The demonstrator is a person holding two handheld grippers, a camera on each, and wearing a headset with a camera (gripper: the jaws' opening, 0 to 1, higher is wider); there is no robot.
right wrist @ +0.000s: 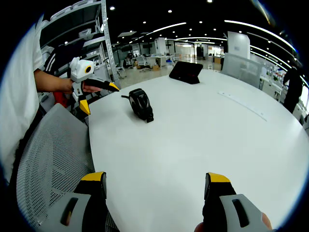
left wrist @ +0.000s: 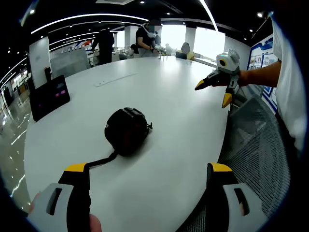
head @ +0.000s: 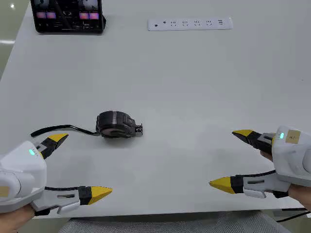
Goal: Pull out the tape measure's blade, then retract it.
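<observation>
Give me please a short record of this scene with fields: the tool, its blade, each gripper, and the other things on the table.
tool: black tape measure, lying on the white table, touched by neither gripper
blade: inside the case; only the end hook shows
left gripper: open, empty, just short of the tool
right gripper: open, empty, farther from the tool
strap: black, trailing from the case toward the left gripper
other things: power strip and dark screen at the far edge
progress: pulling not yet begun

Tablet (head: 68, 22), top beyond head view's edge.
</observation>
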